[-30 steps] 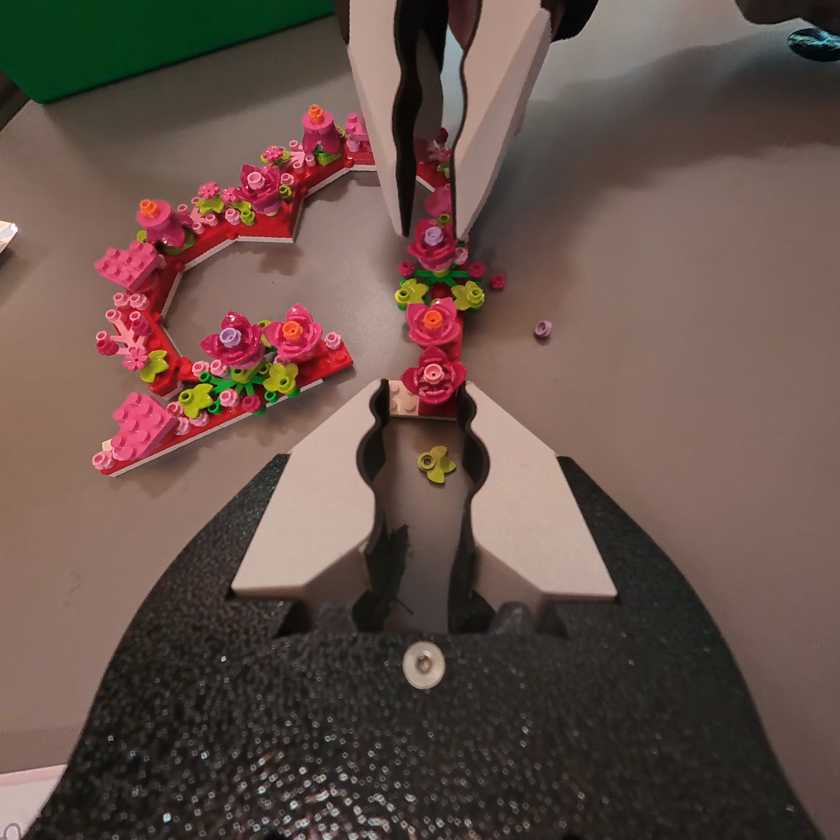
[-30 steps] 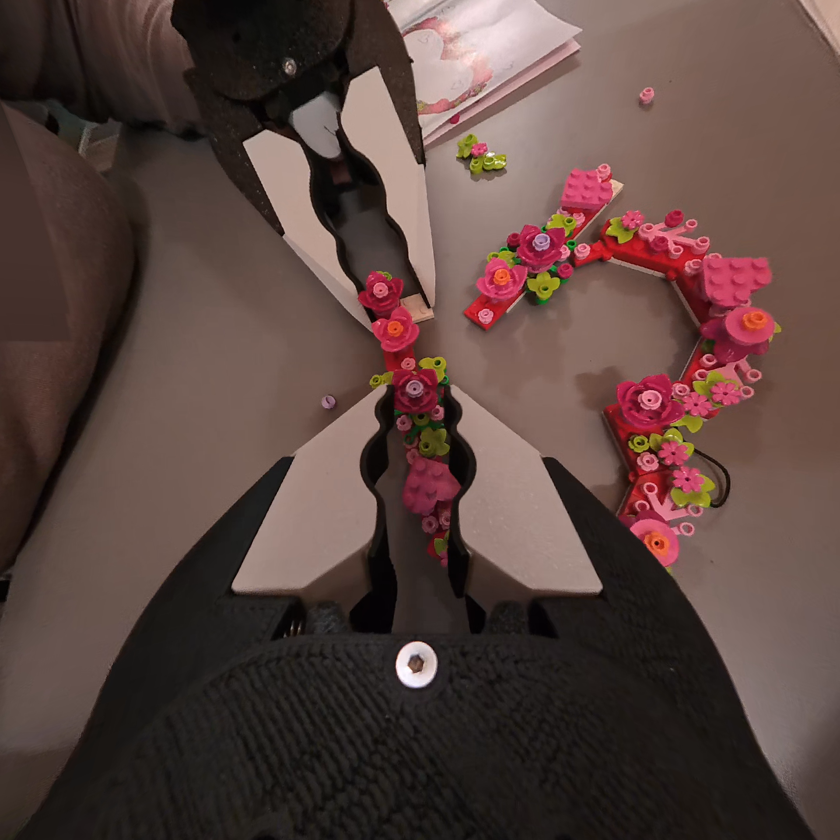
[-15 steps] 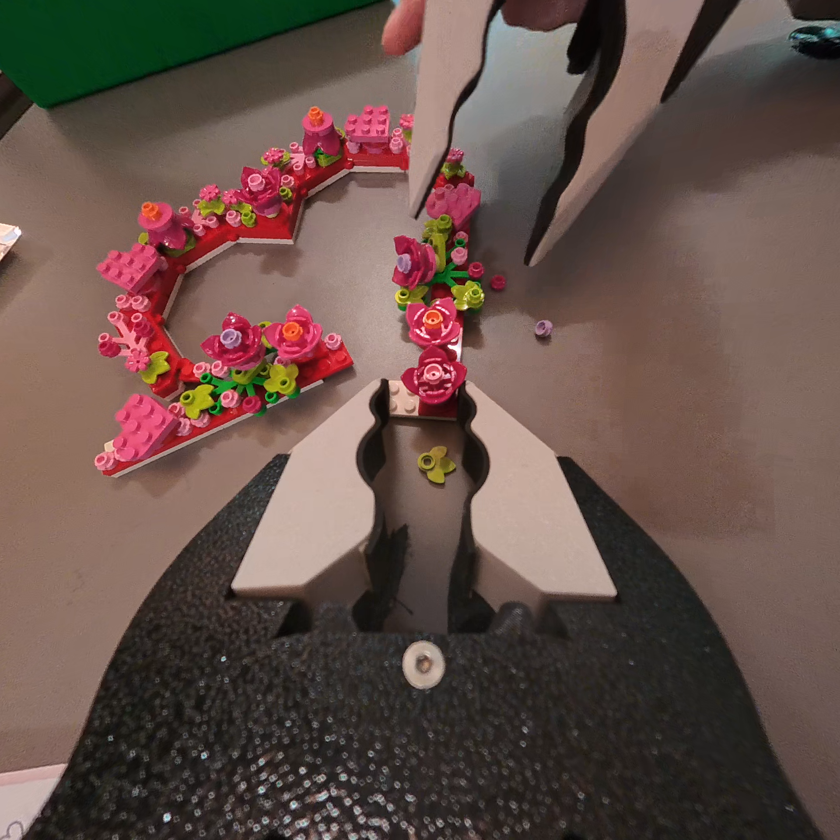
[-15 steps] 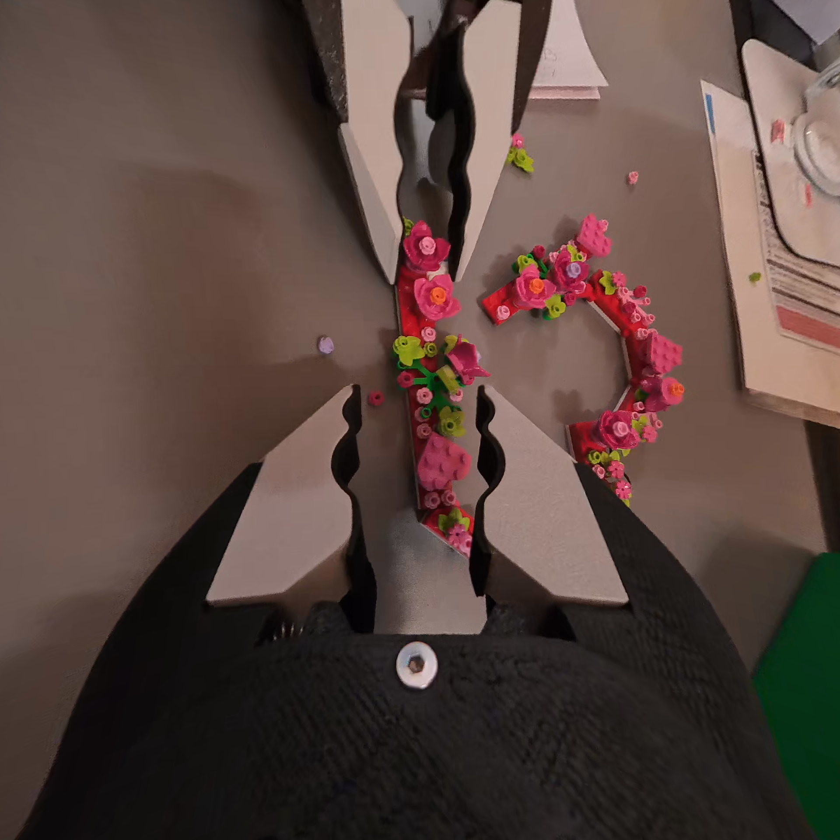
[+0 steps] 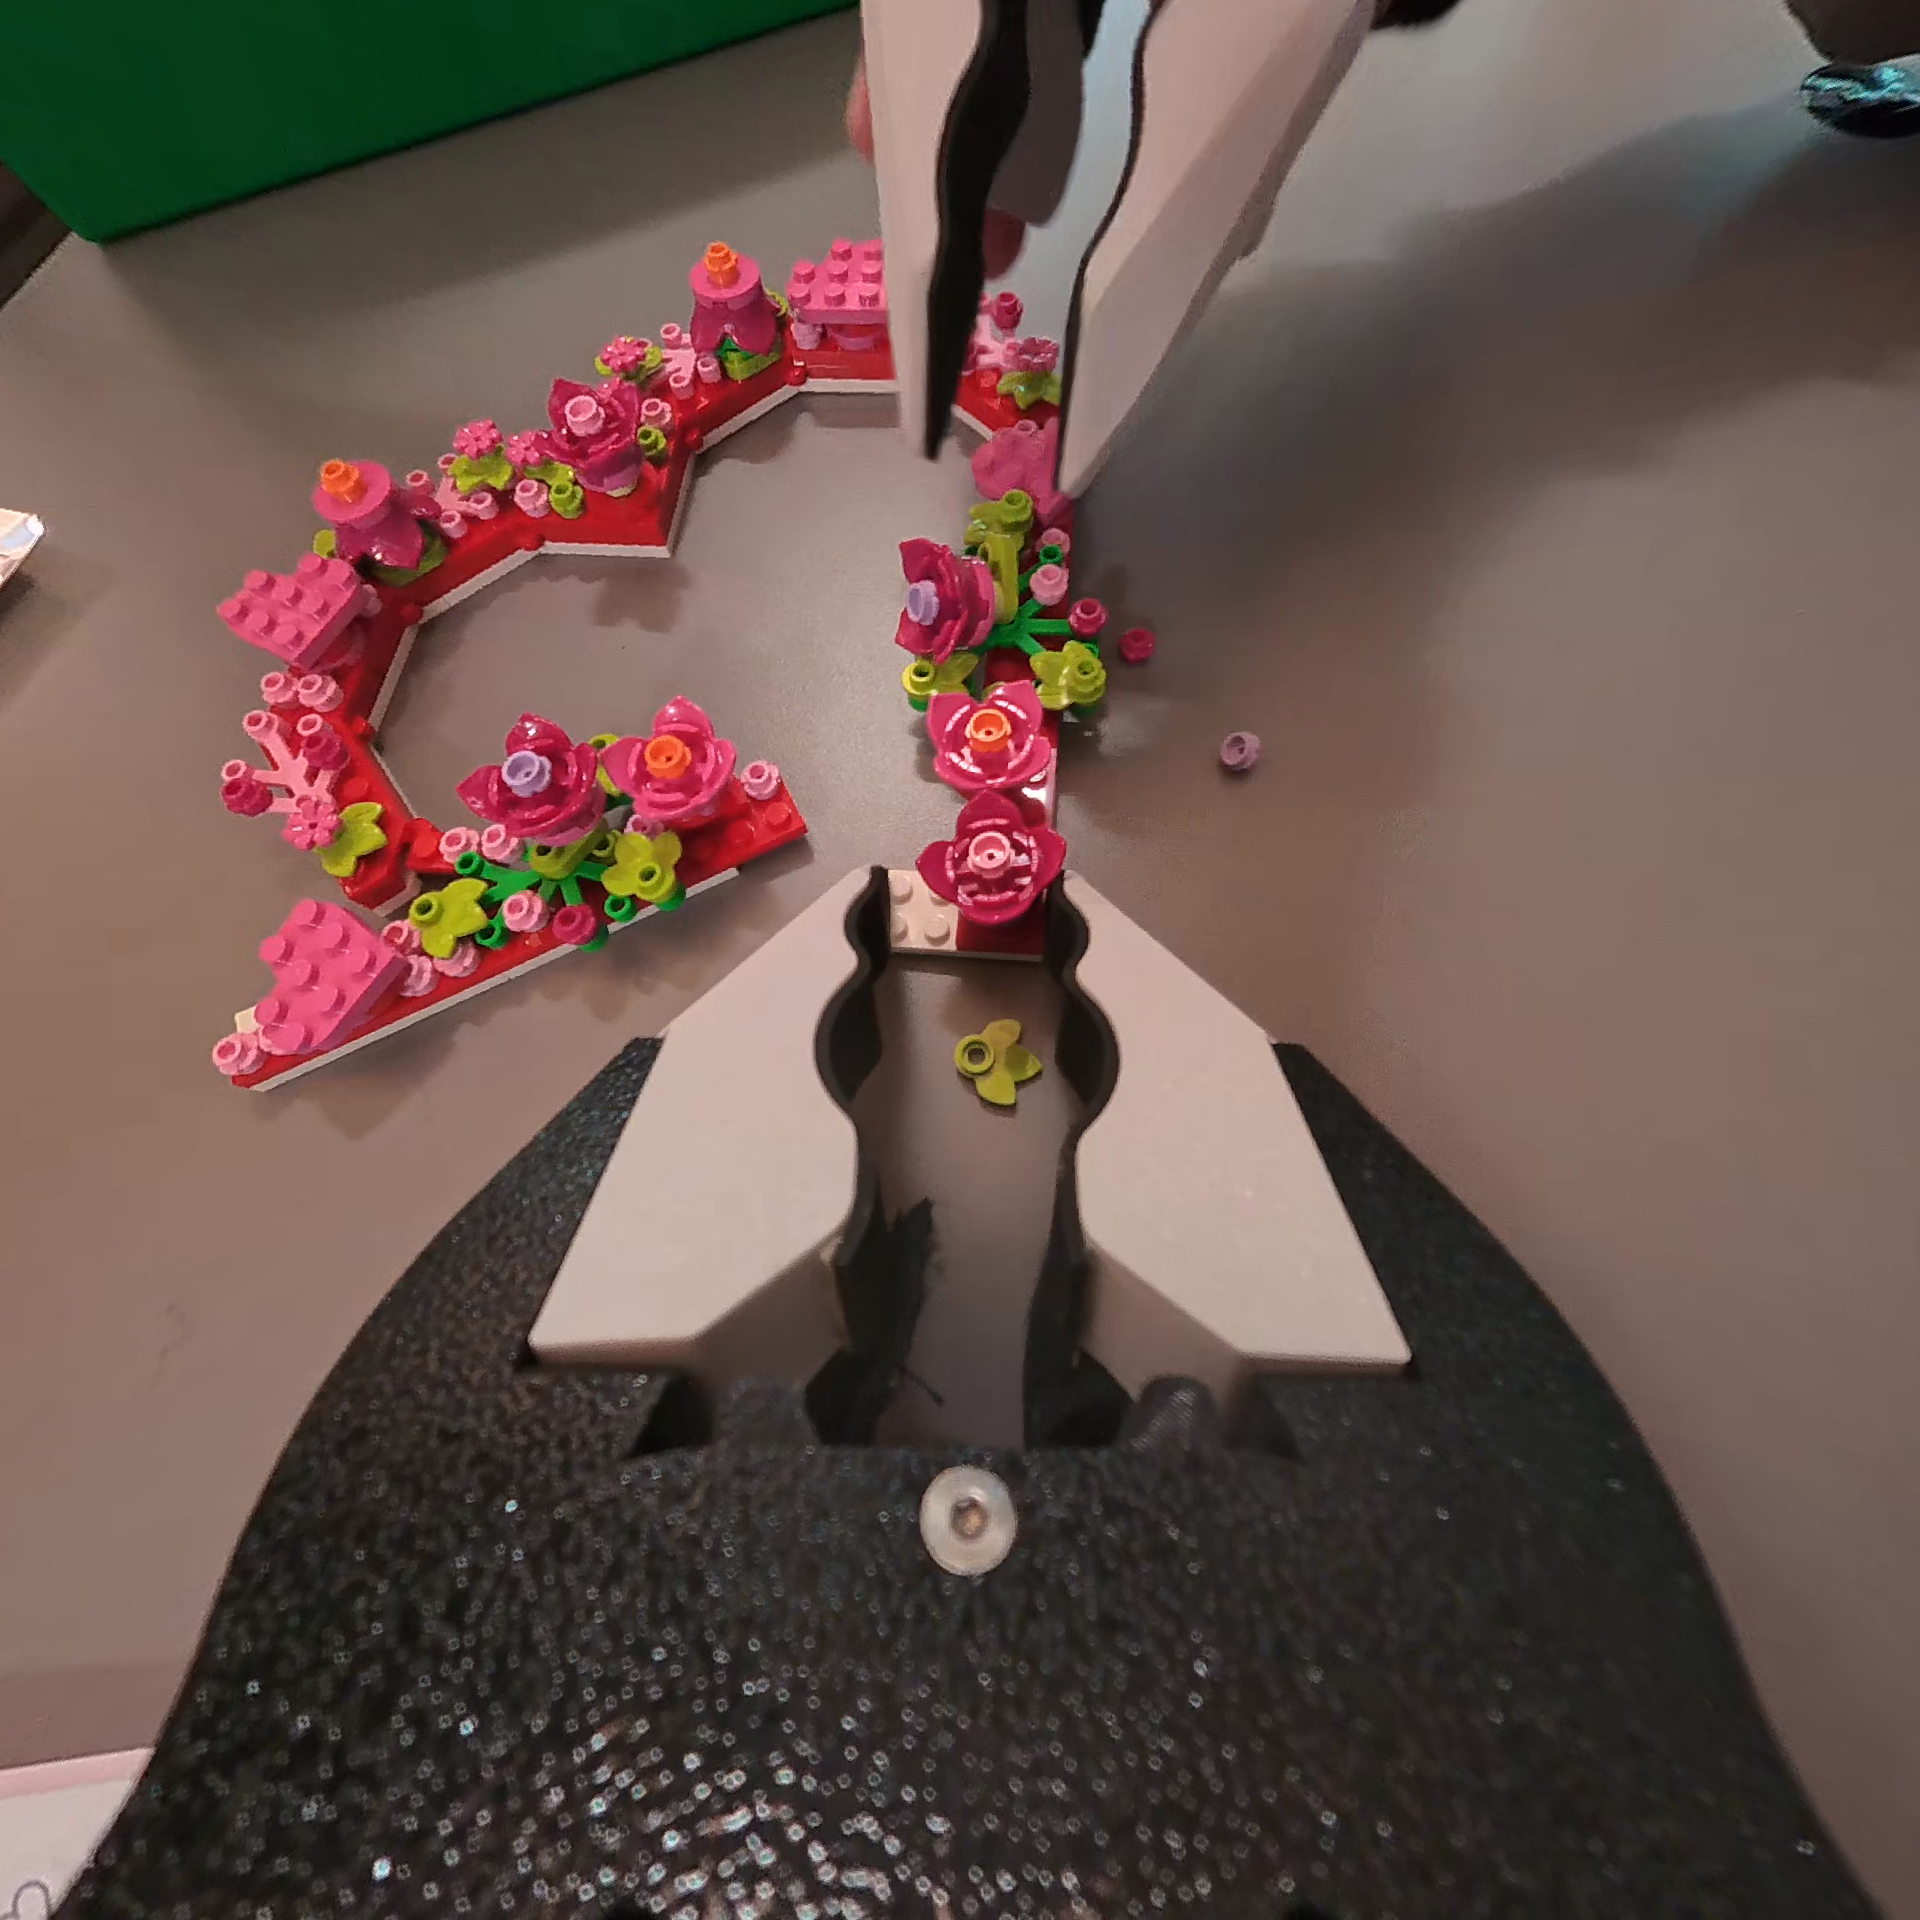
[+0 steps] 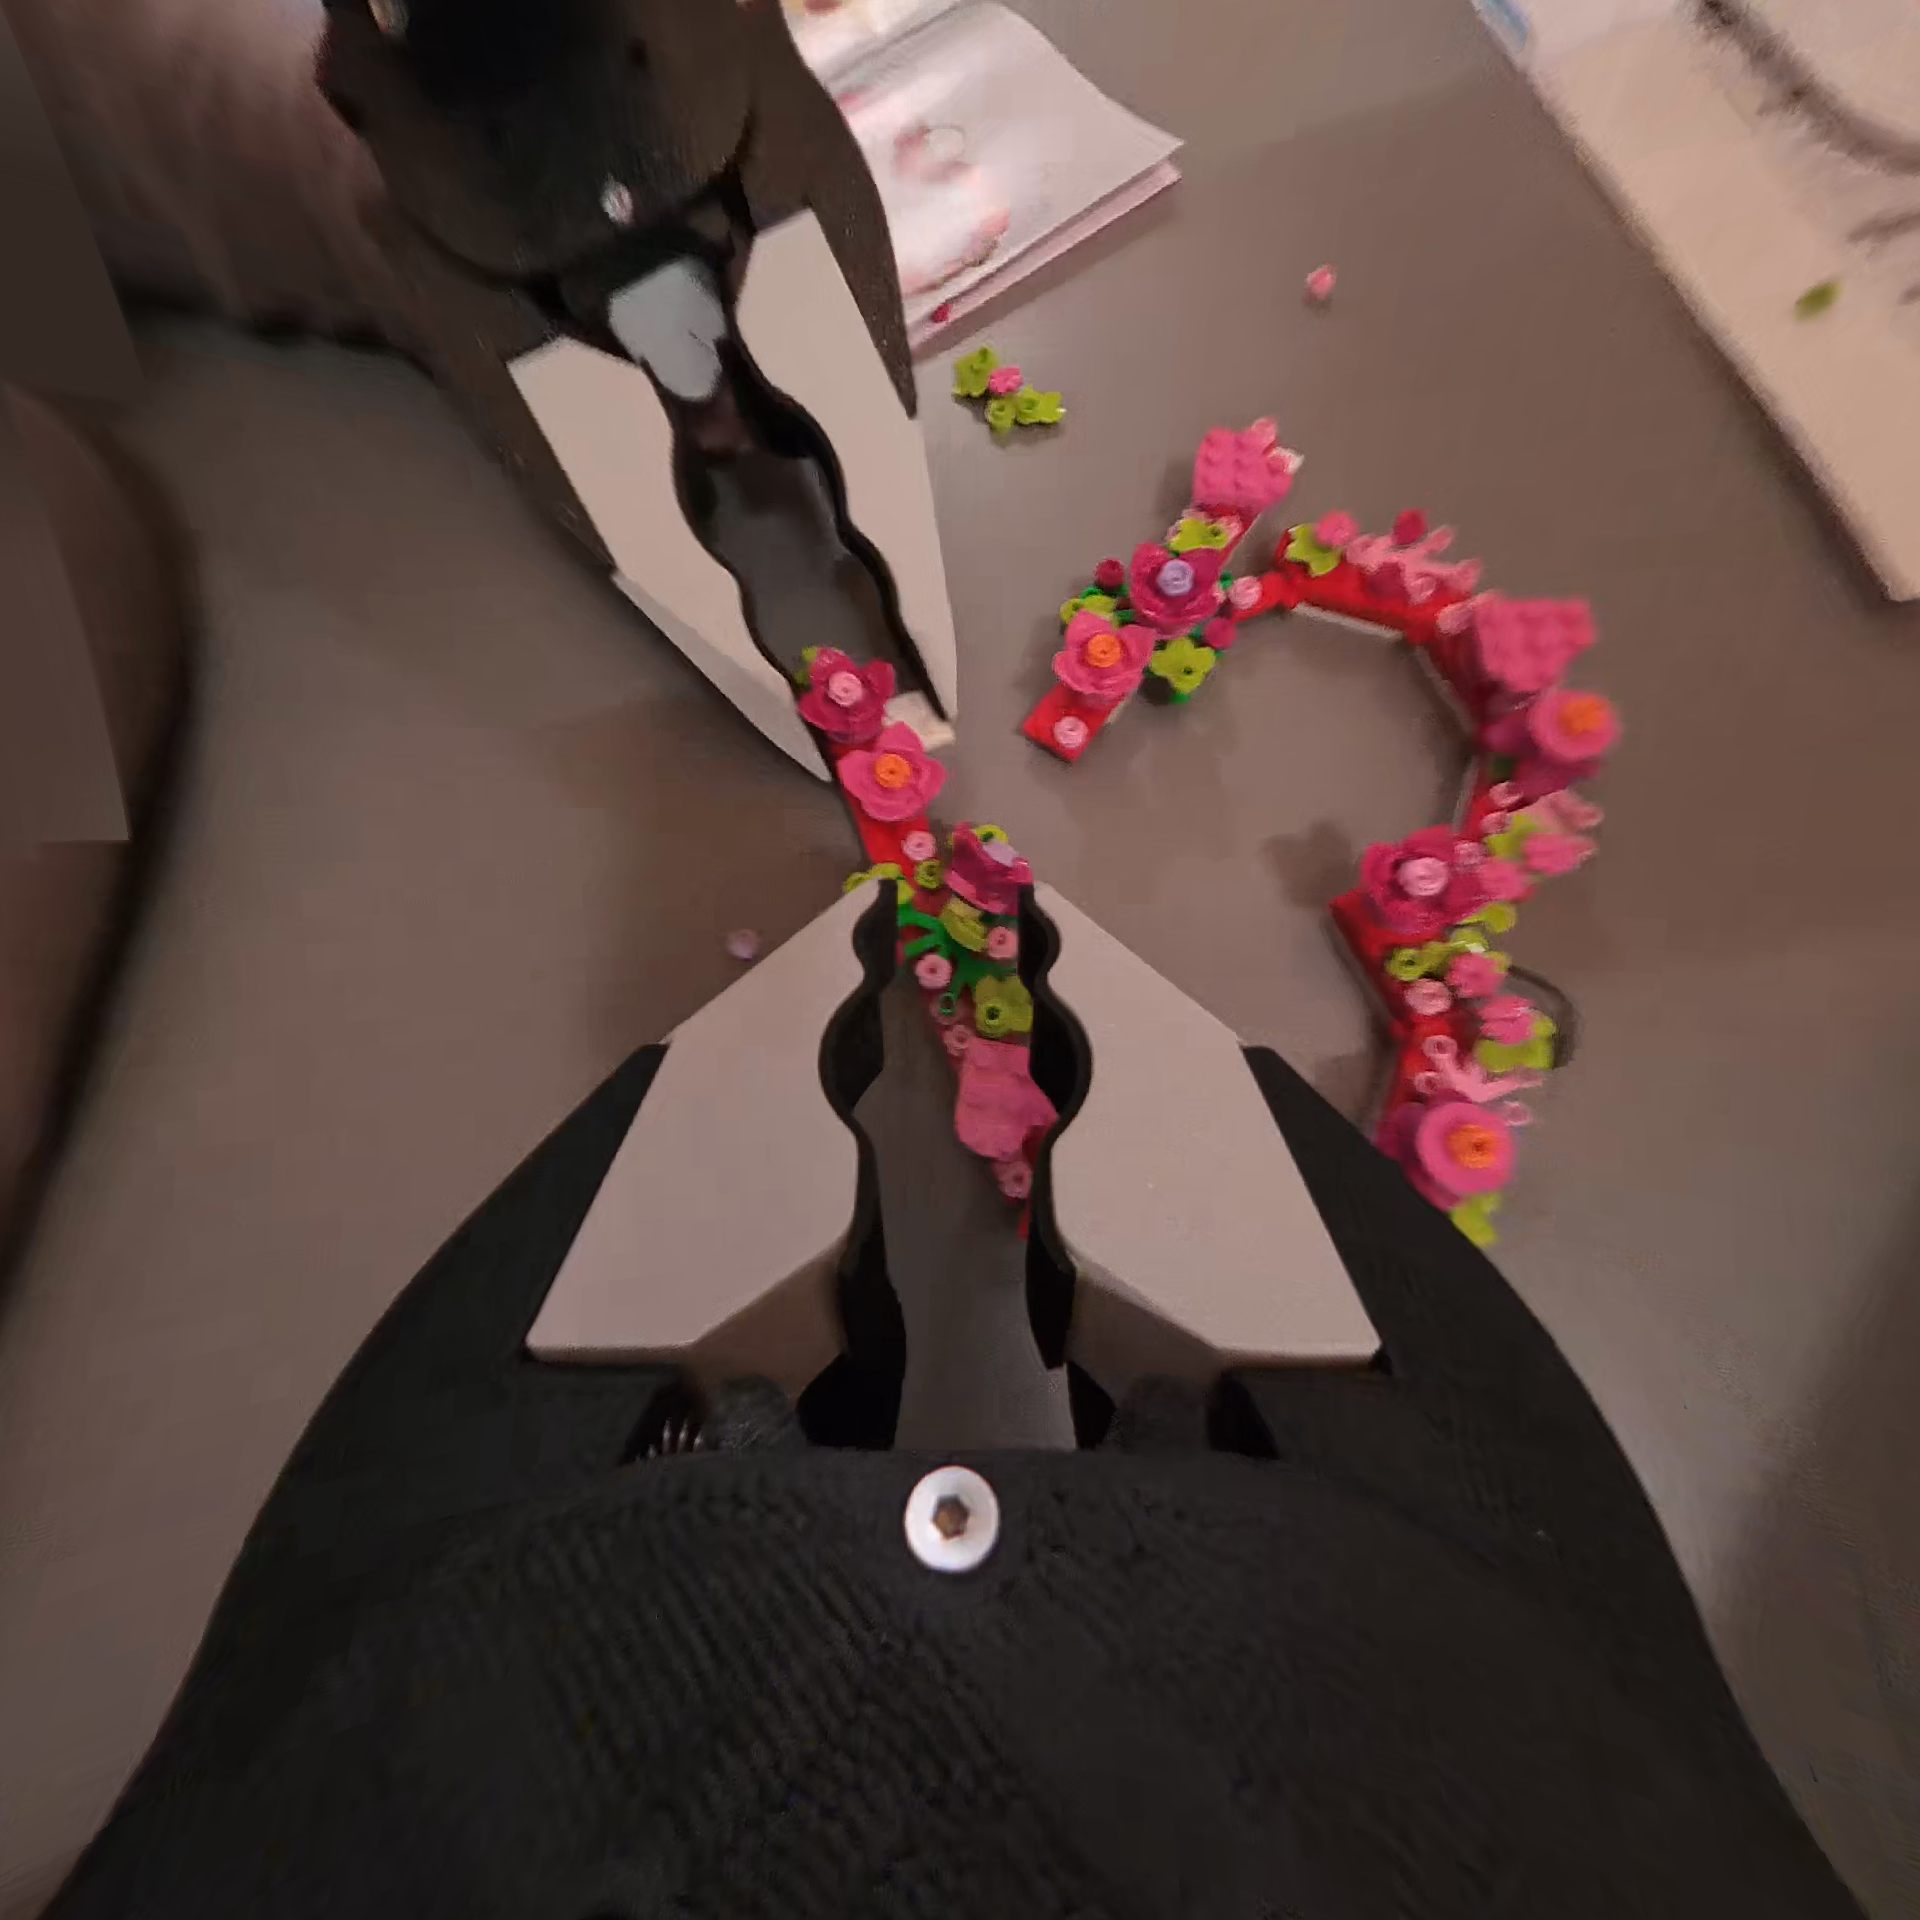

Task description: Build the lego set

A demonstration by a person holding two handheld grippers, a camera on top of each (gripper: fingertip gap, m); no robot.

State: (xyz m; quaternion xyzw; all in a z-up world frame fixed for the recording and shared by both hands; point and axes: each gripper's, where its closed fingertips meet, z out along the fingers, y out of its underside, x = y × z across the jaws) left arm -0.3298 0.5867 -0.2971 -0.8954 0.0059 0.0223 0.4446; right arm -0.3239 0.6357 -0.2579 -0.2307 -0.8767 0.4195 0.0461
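A straight red lego strip (image 5: pixel 1039 810) topped with pink flowers and lime leaves lies on the grey table. My left gripper (image 5: pixel 971 894) is shut on its near end, by a dark pink flower (image 5: pixel 992 857). My right gripper (image 6: pixel 956 894) is closed around the strip's (image 6: pixel 982 997) other half, the pink heart brick (image 6: pixel 997 1101) between its fingers. It shows from the front in the left wrist view (image 5: pixel 997 468). A lilac-centred flower (image 5: pixel 940 603) on the strip is tipped sideways. A curved red flower piece (image 5: pixel 468 623) lies to the left, also seen in the right wrist view (image 6: pixel 1455 831).
A loose lime leaf (image 5: pixel 997 1060) lies between my left fingers. A lilac stud (image 5: pixel 1238 750) and a dark pink stud (image 5: pixel 1136 644) lie right of the strip. A green box (image 5: pixel 312 83) stands behind. A booklet (image 6: pixel 987 177), a leaf cluster (image 6: pixel 1008 395) and white sheets (image 6: pixel 1714 260) lie beyond. The grippers' ends are close to 7 cm from one another.
My right gripper opened and lifted off the strip, then came back down and closed on it again. The lilac-centred flower tipped sideways. My left gripper kept its hold.
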